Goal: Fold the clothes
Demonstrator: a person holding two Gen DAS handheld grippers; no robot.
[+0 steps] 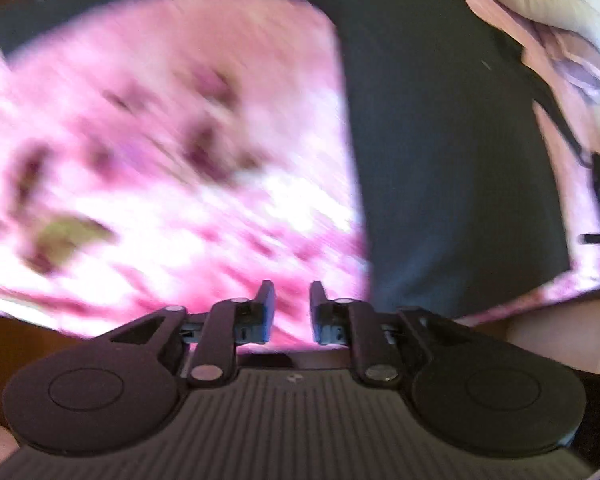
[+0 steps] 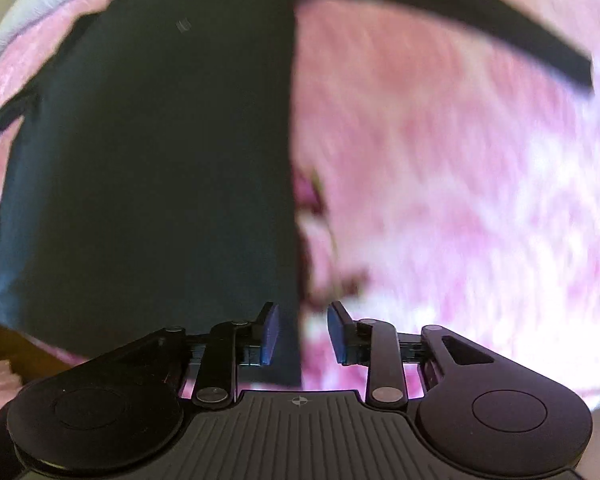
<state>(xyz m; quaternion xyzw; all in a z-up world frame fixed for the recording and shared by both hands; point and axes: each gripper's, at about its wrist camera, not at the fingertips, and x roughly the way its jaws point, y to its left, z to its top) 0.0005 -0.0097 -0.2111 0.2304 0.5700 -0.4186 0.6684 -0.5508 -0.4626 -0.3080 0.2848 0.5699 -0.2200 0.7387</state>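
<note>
Pink floral bedding (image 1: 160, 140) filled most of both views, badly smeared by blur, with darker magenta blotches and one greenish patch in its print. It looked like a bed cover rather than a hard surface, though the blur left that uncertain.

On it lay the garment to be folded, a dark green piece of clothing (image 1: 440, 160), spread flat. In the left wrist view it took up the right half, with one long straight edge running down beside the pink cloth. In the right wrist view the same dark clothing (image 2: 152, 160) filled the left half, its straight edge running down the middle of the picture, and a narrow dark strip (image 2: 460, 12) reached across the top toward the right.

A pale pillow or folded white cloth (image 1: 572, 8) sat at the far edge, just past the garment.

The left gripper (image 1: 291, 308) pointed steeply down over the pink bedding, just beside the garment's edge; its fingers (image 1: 265, 308) stood narrowly apart, nothing between them.

The right gripper (image 2: 303, 334) hung right over the garment's straight edge. Its fingers (image 2: 270, 334) showed a slightly wider gap, and no cloth was pinched.
</note>
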